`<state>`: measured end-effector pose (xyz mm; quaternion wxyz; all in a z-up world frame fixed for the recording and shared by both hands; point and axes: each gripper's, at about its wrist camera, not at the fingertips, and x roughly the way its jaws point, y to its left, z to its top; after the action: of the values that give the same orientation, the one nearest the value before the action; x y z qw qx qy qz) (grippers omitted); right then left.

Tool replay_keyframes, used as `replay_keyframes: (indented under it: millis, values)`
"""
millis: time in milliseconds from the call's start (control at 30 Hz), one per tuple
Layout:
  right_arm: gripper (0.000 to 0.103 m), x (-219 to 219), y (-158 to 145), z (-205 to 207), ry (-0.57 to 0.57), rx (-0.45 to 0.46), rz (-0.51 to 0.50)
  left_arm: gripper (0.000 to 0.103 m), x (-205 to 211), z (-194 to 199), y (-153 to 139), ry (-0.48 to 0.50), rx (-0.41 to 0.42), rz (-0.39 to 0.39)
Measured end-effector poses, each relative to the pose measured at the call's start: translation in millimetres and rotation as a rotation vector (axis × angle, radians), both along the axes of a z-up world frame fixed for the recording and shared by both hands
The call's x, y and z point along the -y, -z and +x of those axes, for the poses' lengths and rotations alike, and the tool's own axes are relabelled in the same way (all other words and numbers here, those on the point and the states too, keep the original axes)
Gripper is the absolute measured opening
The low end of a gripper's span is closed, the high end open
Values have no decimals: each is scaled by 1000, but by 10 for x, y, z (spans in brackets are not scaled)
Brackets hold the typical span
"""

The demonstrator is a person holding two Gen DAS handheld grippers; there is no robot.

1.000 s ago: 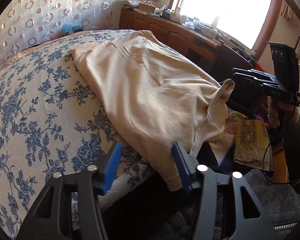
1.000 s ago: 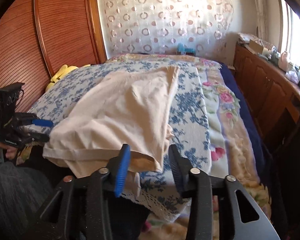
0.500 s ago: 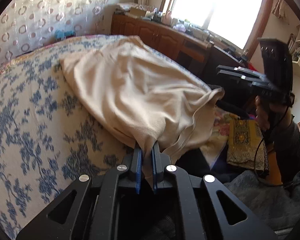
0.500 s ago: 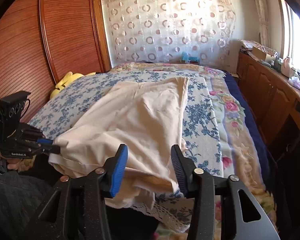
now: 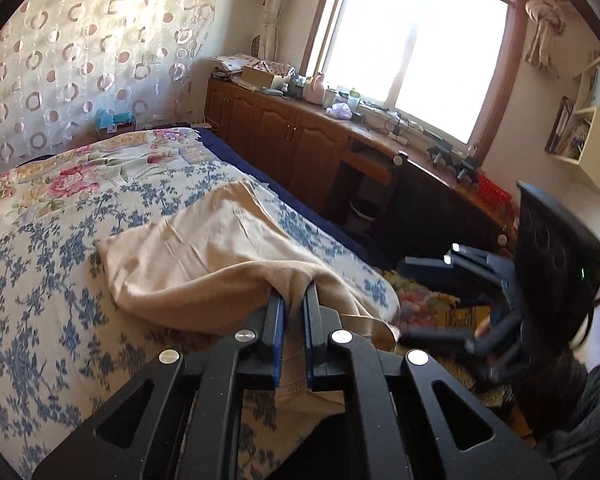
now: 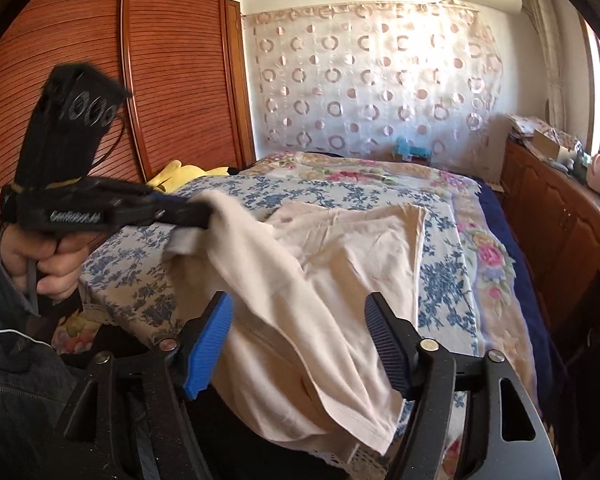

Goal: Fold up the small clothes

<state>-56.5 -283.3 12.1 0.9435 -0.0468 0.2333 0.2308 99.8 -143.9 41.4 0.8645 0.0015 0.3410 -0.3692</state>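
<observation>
A beige garment (image 5: 204, 256) lies on a bed with a blue-flowered cover (image 5: 40, 304). My left gripper (image 5: 294, 300) is shut on a corner of the garment and holds it up above the bed's near edge; it also shows in the right wrist view (image 6: 204, 216), with the cloth (image 6: 340, 276) draped down from it. My right gripper (image 6: 300, 316) is open, its blue pads on either side of the hanging lower hem without pinching it. It shows blurred at the right of the left wrist view (image 5: 416, 300).
A wooden cabinet run (image 5: 300, 136) with clutter stands under the window to the right of the bed. A wooden wardrobe (image 6: 100, 80) stands on the left. A yellow soft toy (image 6: 180, 172) lies by the bed's far left side.
My left gripper closed on the garment's corner, then lifted it up and forward over the bed. My right gripper stayed open and rose beside the lower hem.
</observation>
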Motion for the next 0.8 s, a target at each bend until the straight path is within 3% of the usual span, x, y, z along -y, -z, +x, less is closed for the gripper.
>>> replay_keyframes:
  millis: [300, 633, 700, 800]
  values:
    - [81, -109, 324, 324, 7, -67, -75, 9, 52, 336, -98, -59, 24, -3]
    - [81, -130, 637, 571, -17, -171, -180, 8, -254, 642, -52, -132, 1, -70]
    - [70, -123, 667, 656, -27, -181, -210, 8, -319, 704, -33, -139, -13, -87]
    - [26, -115, 603, 757, -48, -180, -235, 8, -374, 745, -13, -145, -12, -90]
